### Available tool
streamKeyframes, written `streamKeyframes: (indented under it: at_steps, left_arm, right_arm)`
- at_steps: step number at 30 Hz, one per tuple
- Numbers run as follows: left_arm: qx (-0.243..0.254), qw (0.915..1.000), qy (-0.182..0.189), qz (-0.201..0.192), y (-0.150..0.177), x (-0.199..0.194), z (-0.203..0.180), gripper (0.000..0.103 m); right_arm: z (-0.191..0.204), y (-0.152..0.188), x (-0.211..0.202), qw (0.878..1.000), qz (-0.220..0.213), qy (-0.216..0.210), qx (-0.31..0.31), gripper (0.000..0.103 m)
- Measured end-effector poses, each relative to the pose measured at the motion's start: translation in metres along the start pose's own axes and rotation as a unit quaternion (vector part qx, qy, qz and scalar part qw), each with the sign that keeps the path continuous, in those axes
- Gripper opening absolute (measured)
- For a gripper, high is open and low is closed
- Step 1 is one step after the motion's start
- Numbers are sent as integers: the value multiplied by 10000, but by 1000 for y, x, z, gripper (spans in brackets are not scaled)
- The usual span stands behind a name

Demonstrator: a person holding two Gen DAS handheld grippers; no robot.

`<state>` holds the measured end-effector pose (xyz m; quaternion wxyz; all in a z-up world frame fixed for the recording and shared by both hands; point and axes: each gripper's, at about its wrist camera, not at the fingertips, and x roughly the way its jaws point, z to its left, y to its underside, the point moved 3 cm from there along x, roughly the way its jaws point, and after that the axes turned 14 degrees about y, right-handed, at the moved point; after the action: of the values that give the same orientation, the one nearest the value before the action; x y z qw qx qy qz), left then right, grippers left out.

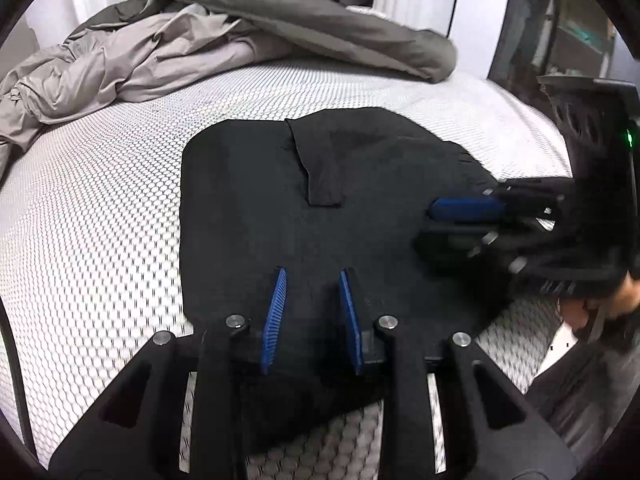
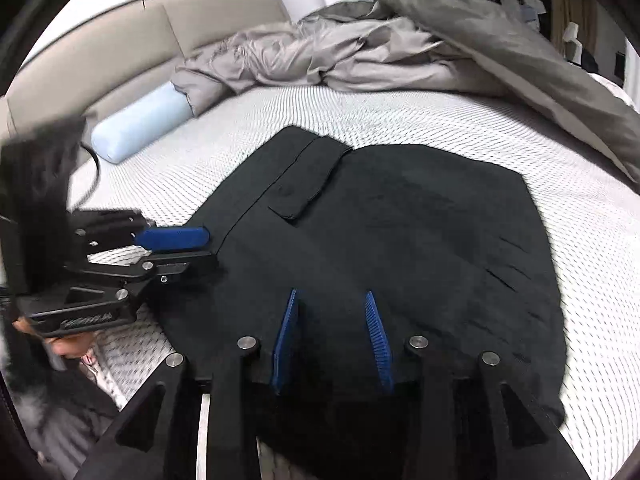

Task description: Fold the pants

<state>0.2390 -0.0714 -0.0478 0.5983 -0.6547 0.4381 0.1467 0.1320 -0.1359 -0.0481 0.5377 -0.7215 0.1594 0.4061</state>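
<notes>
Black pants (image 1: pixel 260 184) (image 2: pixel 420 220) lie folded flat on the white mesh mattress (image 1: pixel 100 200), a pocket flap (image 1: pixel 320 172) facing up. My left gripper (image 1: pixel 313 272) sits at the near edge of the cloth, its blue pads closed in on a fold of it. From the right wrist view, the left gripper (image 2: pixel 211 247) clamps the pants' left edge, one finger above and one below. My right gripper (image 2: pixel 331 293) has dark fabric pinched between its blue pads. The left wrist view shows the right gripper (image 1: pixel 426 225) biting the pants' right edge.
A crumpled grey duvet (image 1: pixel 200 40) (image 2: pixel 400 52) is heaped across the far side of the bed. A light blue bolster pillow (image 2: pixel 136 128) lies by the beige headboard (image 2: pixel 100 52). A hand (image 1: pixel 624 296) holds the right gripper. Dark furniture (image 1: pixel 560 20) stands past the bed's right side.
</notes>
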Motion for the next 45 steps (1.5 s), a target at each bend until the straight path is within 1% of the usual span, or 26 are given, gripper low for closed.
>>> streamKeyframes:
  at_steps: [2,3,5,6,7,8,10,13,14,16,17,18,20,22,24,26,27,29,33,35,37,39,41,42,44,45]
  left_arm:
    - [27,9998,-142,99,-12,12,0,24]
    - [14,9997,-205,143,-15,18,2,24]
    - [-9,9997,-160,199,-16,28,8,25]
    - [35,9997,-137,206,-14,31,11,27]
    - [100,9996,-129,225,-7,31,12,27]
    - [149,9994,-146,288,-3,31,13,27]
    - [311,9987,-181,363,2,27,9,29]
    - [105,9992,-186,348,0,22,11,30]
    - [93,9995,-178,242,-7,17,8,30]
    - [370,9992,-149,-75,-23,11,-1,30]
    - [454,9987,-198,-127,-30,15,-3,30]
    - [482,9986,-212,-52,-36,23,-1,30]
    - [151,9992,-45,360,-38,52,16,30]
    - [110,9992,117,375,-36,58,24,30]
    - [213,9989,212,357,-34,49,27,30]
    - [167,9989,252,355,-28,41,32,31]
    - [73,9990,304,329,-25,35,34,34]
    - [24,9992,218,327,-23,29,34,36]
    - [50,9999,66,89,-22,5,29,35]
    - [111,9996,253,-63,-27,1,21,35]
    - [149,9995,278,21,-34,11,17,35]
    - [58,9997,53,248,-41,32,23,35]
    - [-173,9995,111,248,-34,42,27,35]
    - [-215,9993,192,224,-31,41,30,34]
    - [-98,9995,139,260,-24,31,31,30]
    - [-82,9995,113,266,-20,25,33,32]
  right_arm:
    - [7,1,12,9998,176,-46,56,39]
    - [11,0,19,9997,220,18,-39,40]
    - [13,0,24,9988,250,194,-368,40]
    - [11,1,23,9979,250,363,-479,40]
    - [3,5,18,9949,185,781,-604,40]
    - [-3,10,13,9927,136,1002,-652,39]
    - [-17,18,8,9949,168,821,-564,38]
    - [-18,18,-4,9965,67,745,-376,39]
    - [-16,14,-8,9979,4,605,-242,39]
    - [-9,6,-14,9996,-129,240,-25,40]
    - [-5,0,-12,9998,-145,148,9,40]
    - [2,-6,-7,9998,-128,164,-25,40]
    - [12,-17,16,9998,53,161,-102,40]
    - [15,-23,41,9992,382,68,-48,40]
    - [8,-23,46,9989,456,-31,-46,40]
    - [-6,-18,38,9945,440,864,-393,40]
    - [-14,-14,34,9915,417,1131,-483,38]
    - [-32,0,25,9955,431,813,-217,35]
    - [-29,-5,4,9976,135,677,-25,37]
    - [-25,-16,-2,9985,-17,505,213,39]
    - [-18,-29,1,9983,-78,516,252,40]
    - [-9,-41,16,9986,75,426,318,40]
    - [6,-46,46,9984,395,216,347,40]
    - [13,-45,61,9976,600,287,200,40]
    - [19,-41,68,9974,519,465,-190,40]
    - [13,-38,65,9961,525,654,-267,40]
